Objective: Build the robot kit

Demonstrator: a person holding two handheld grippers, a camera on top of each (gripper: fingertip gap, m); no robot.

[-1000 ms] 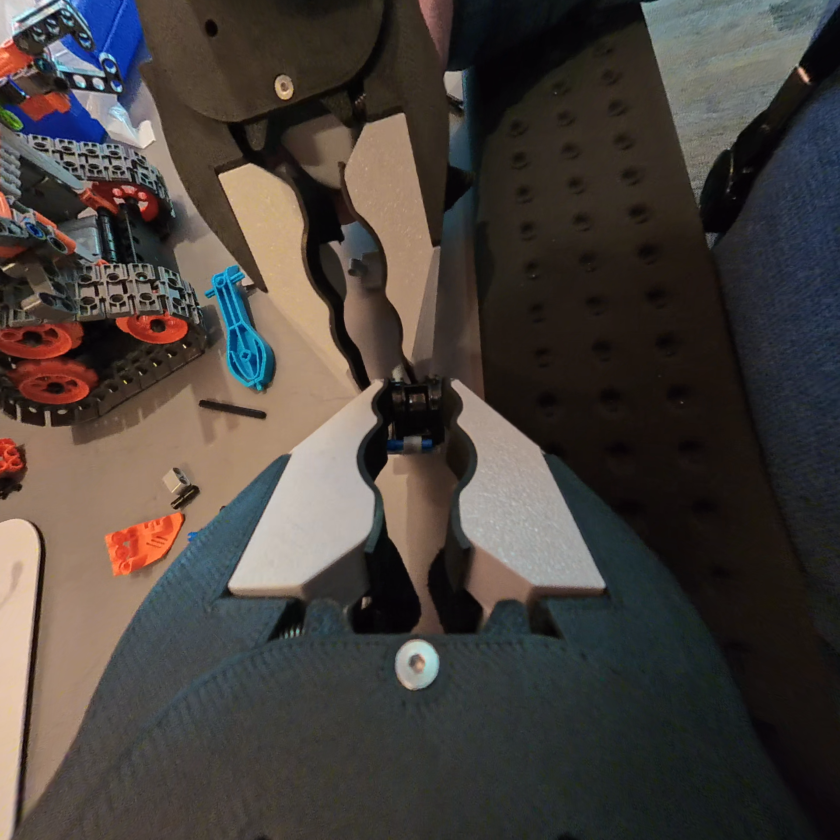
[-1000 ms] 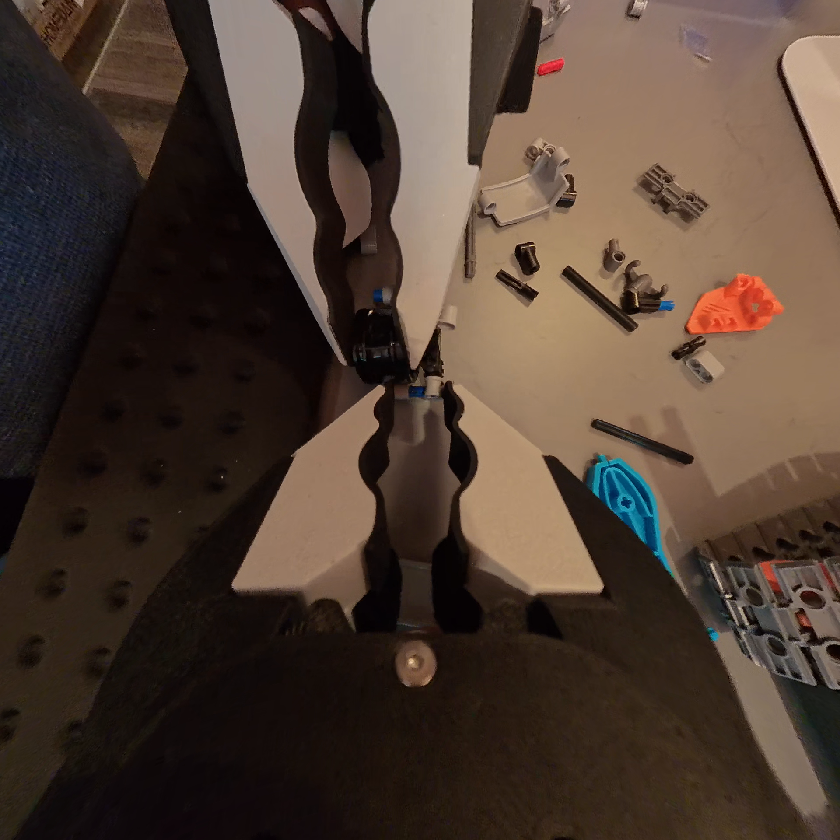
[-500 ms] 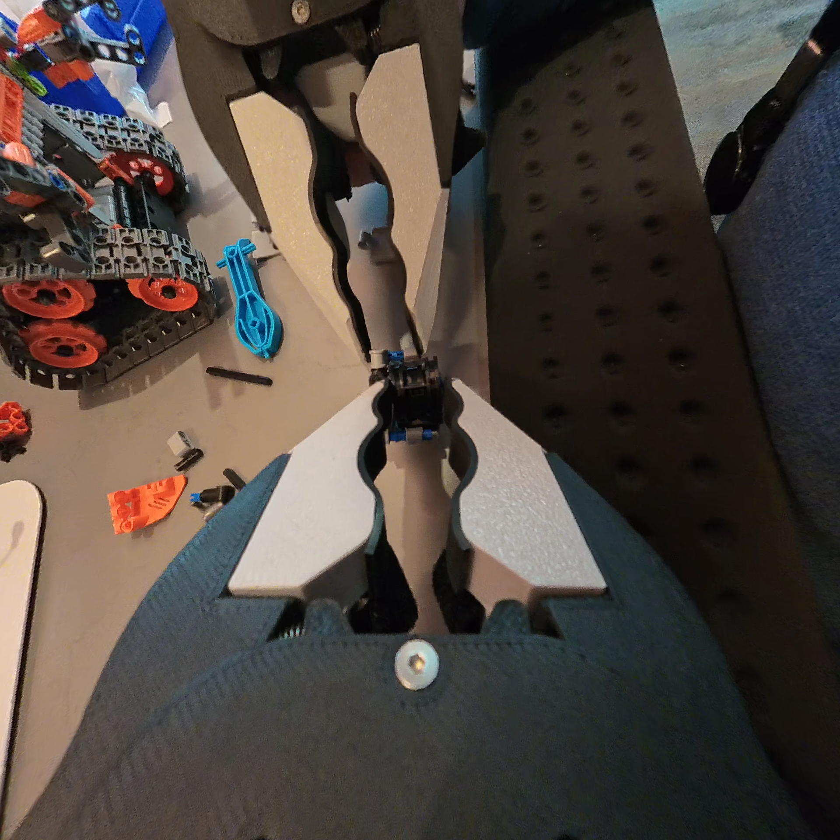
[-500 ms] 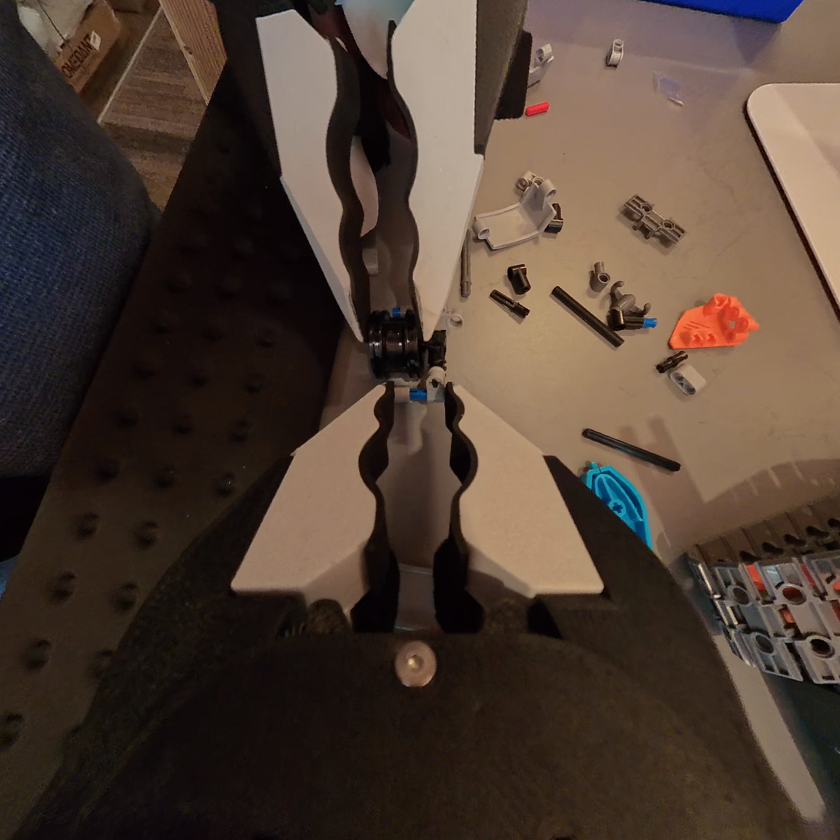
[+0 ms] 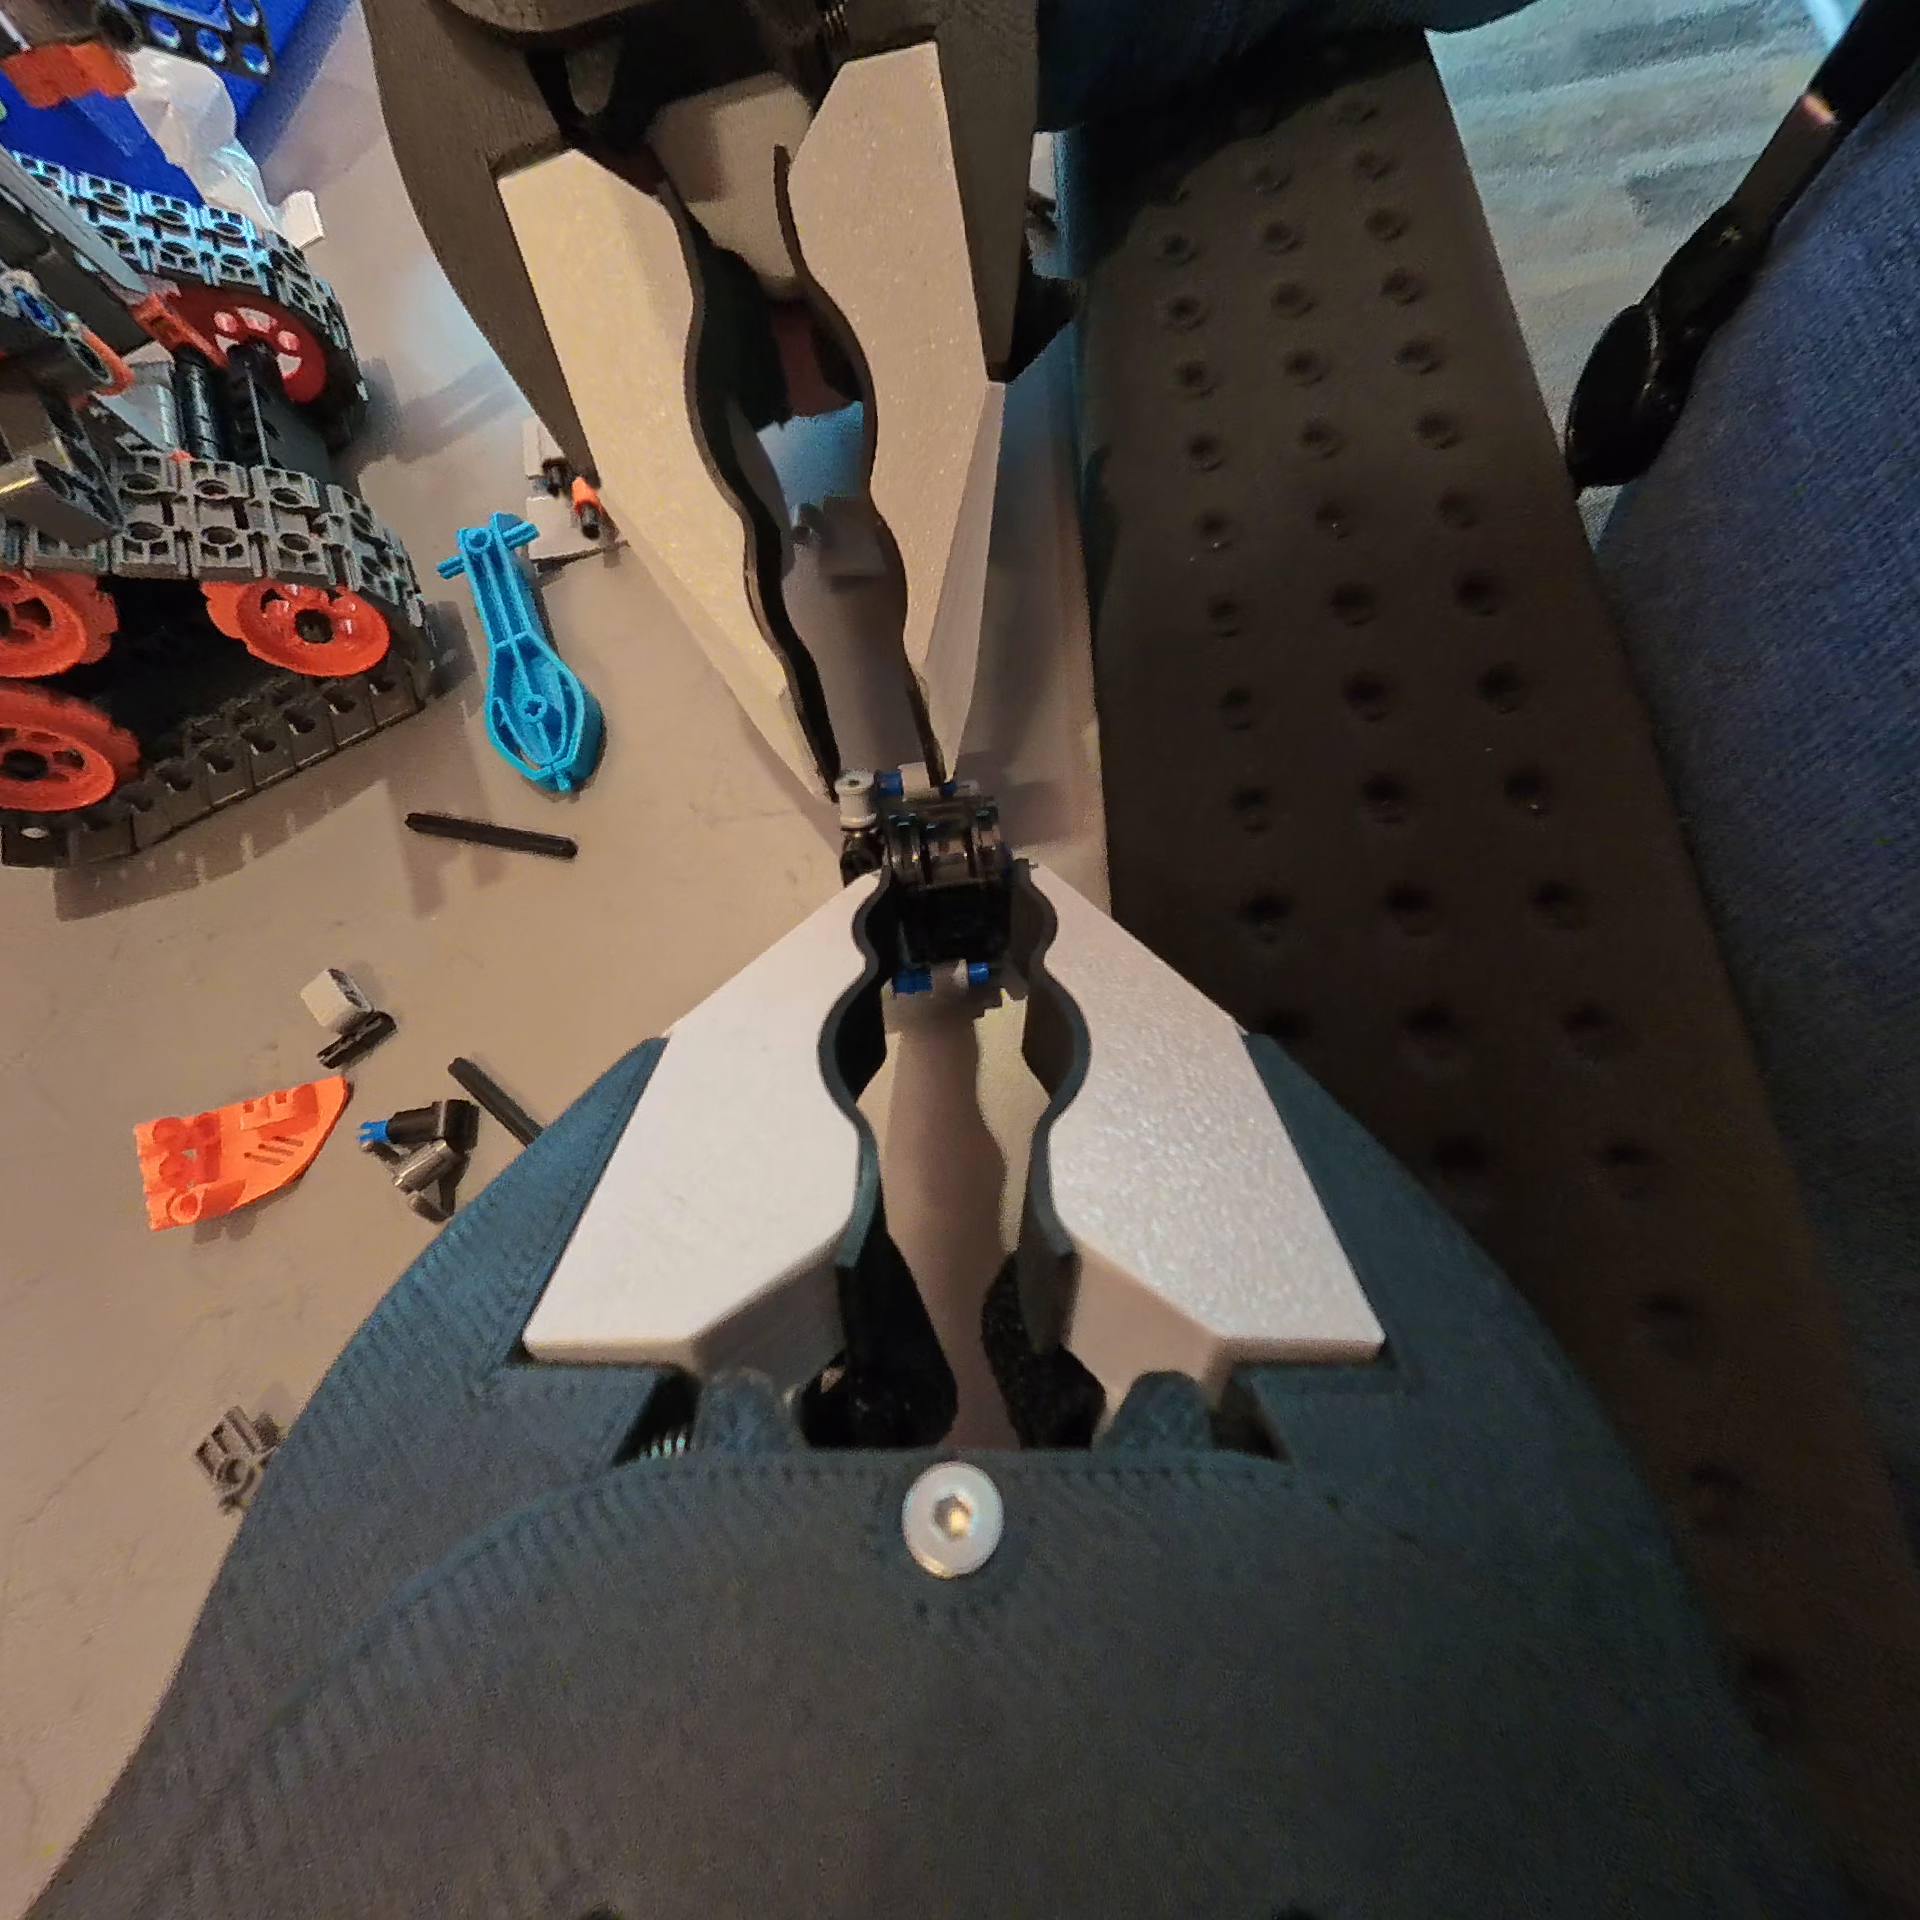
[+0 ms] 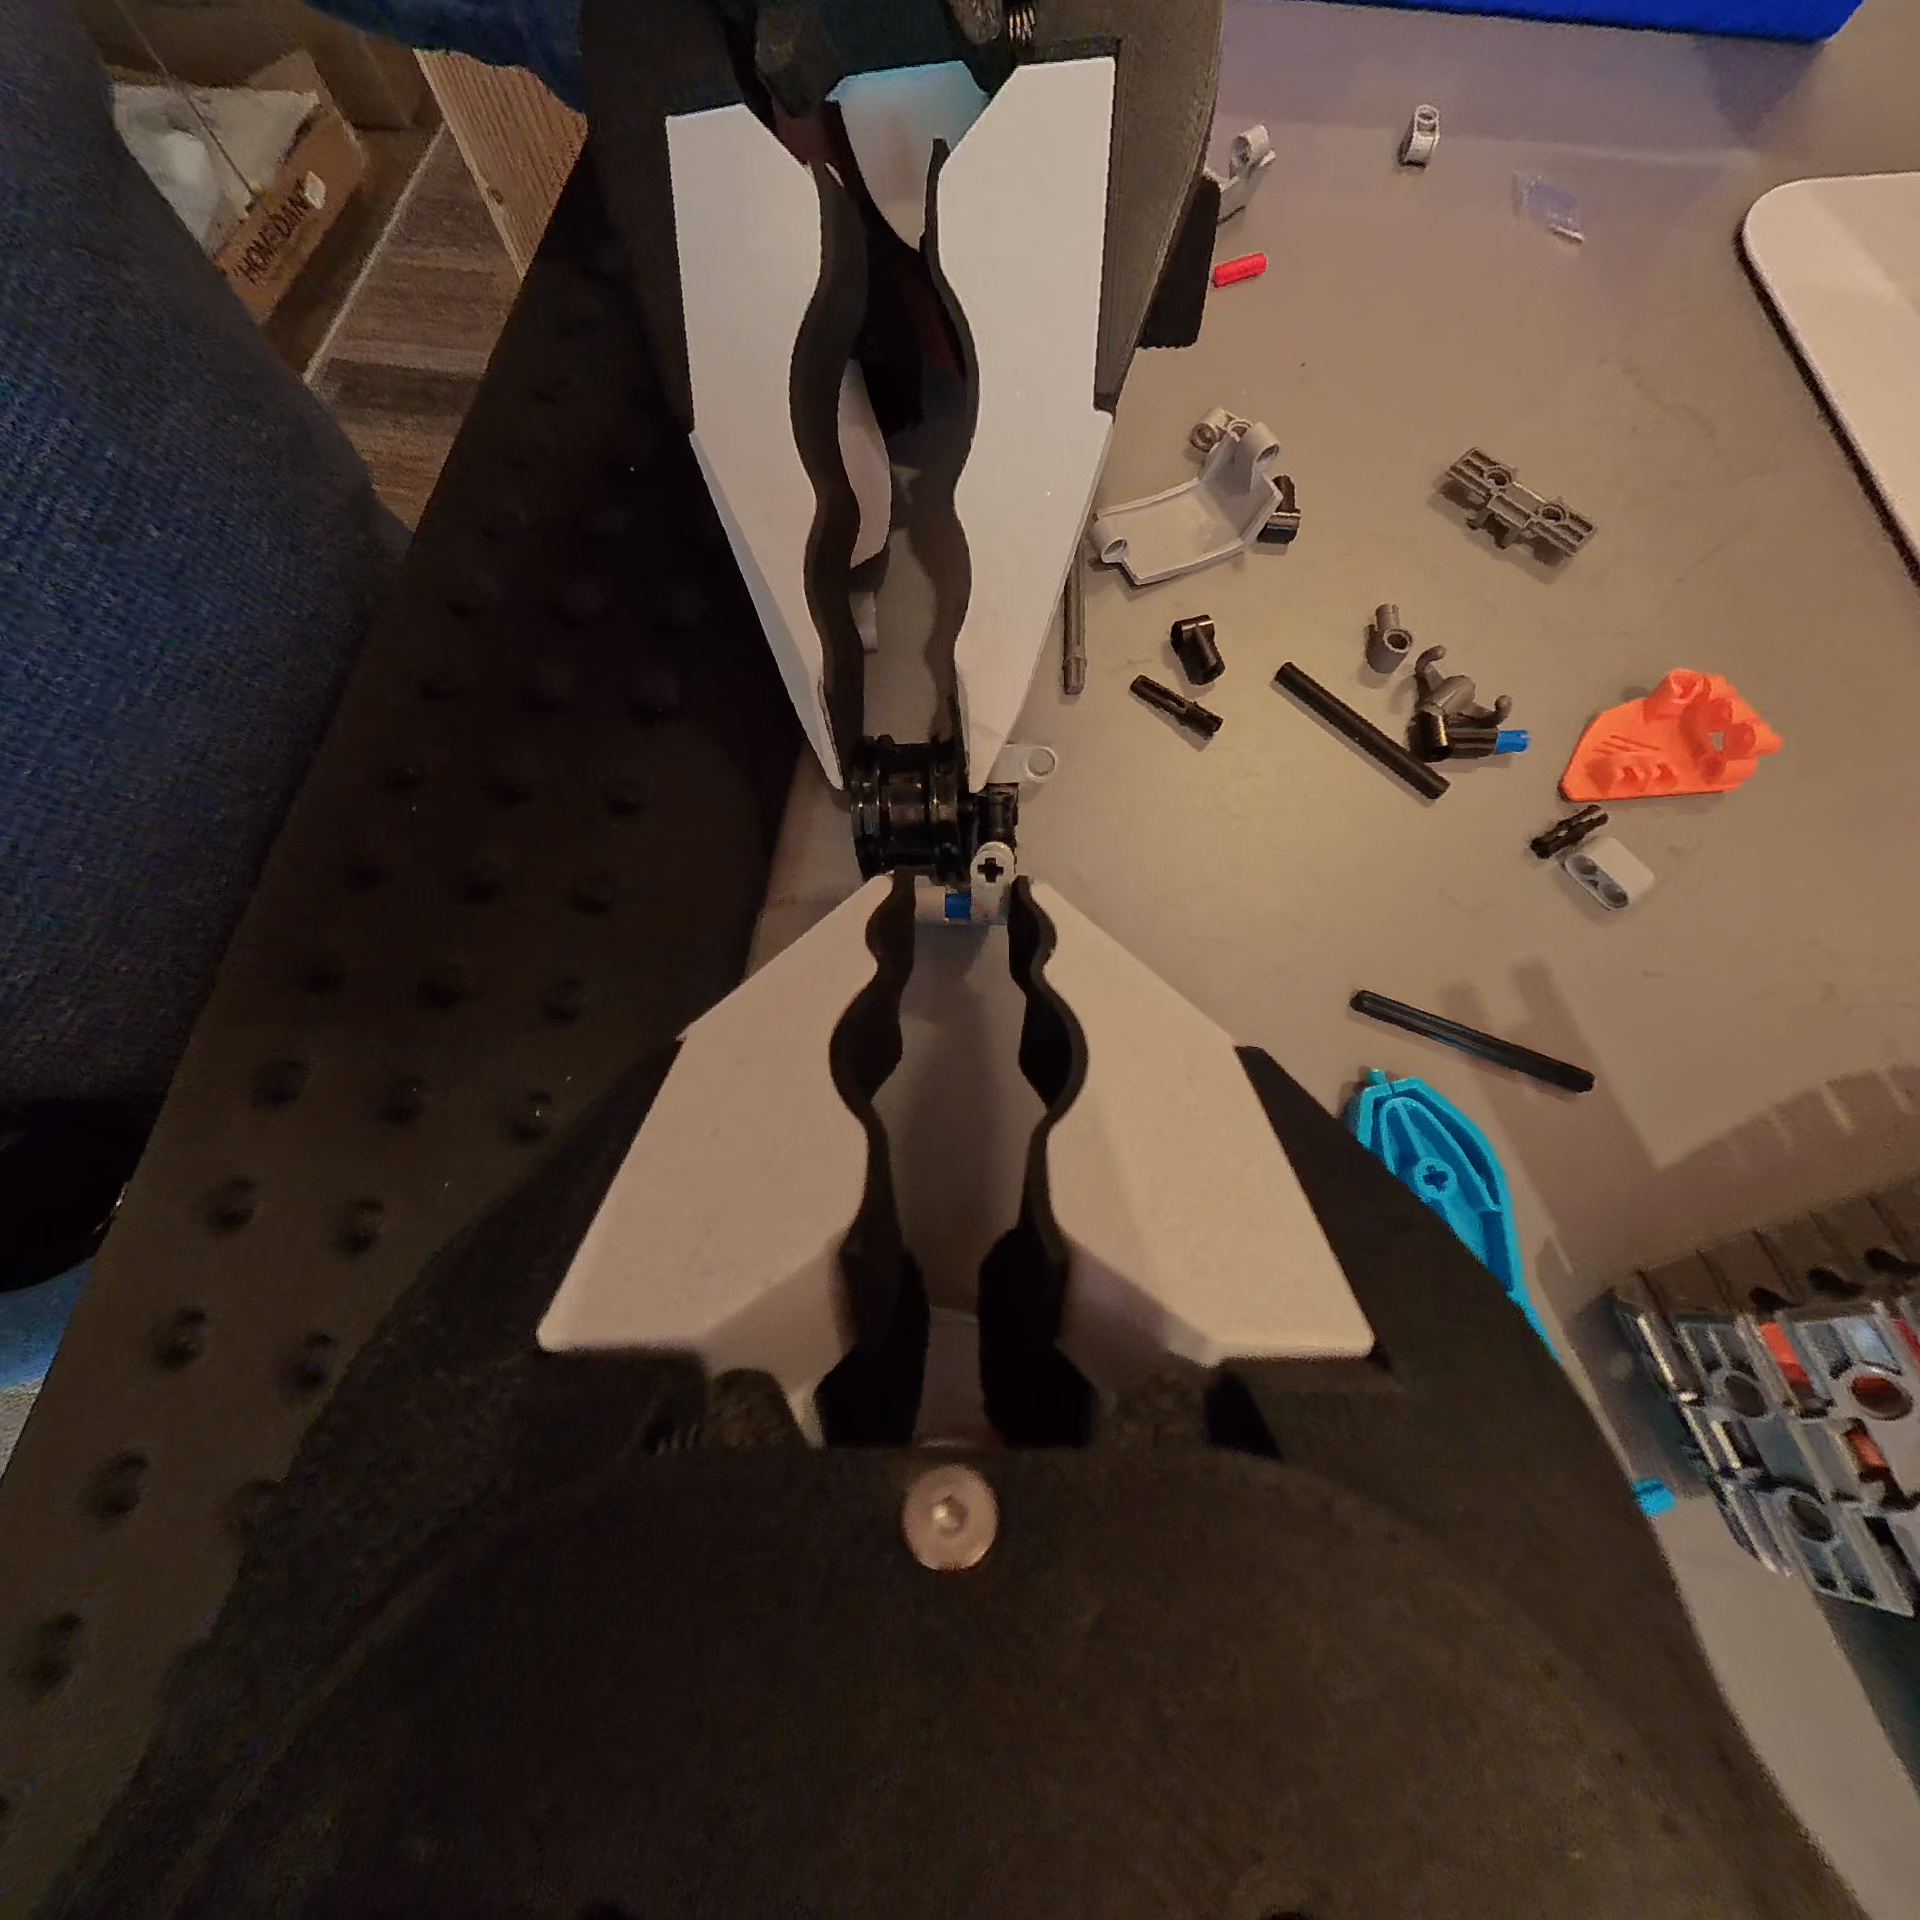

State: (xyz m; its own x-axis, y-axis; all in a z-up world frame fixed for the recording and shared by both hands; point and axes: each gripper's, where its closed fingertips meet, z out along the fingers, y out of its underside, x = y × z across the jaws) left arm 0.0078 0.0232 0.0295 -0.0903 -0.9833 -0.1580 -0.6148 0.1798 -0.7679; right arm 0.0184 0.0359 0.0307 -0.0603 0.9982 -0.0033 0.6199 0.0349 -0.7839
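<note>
- Grey table (image 5: 644, 935): fills the left of the left wrist view, with a dark perforated panel (image 5: 1351, 623) running along its edge from 12 to 4 o'clock.
- Tracked toy vehicle (image 5: 187, 582): grey tread links and orange wheels, at 9 to 10 o'clock in the left wrist view, well apart from both grippers.
- Left gripper (image 5: 948, 914): its jaws are narrowed onto a small black wheel assembly (image 5: 945, 862) with blue pins, gripped at the fingertips just above the picture's centre.
- Right gripper (image 6: 956, 894): tip to tip with the left one; its jaws pinch a small white-and-blue connector piece (image 6: 971, 902), which sits against the black wheel assembly at 12 o'clock from its tips.
- Blue lever tool (image 5: 525, 665): flat on the table at 10 o'clock from the left gripper.
- Orange panel piece (image 5: 234, 1148): at 8 o'clock, near a cluster of black pins (image 5: 421, 1143).
- Black axle (image 5: 488, 836): lies between the blue tool and the orange panel.
</note>
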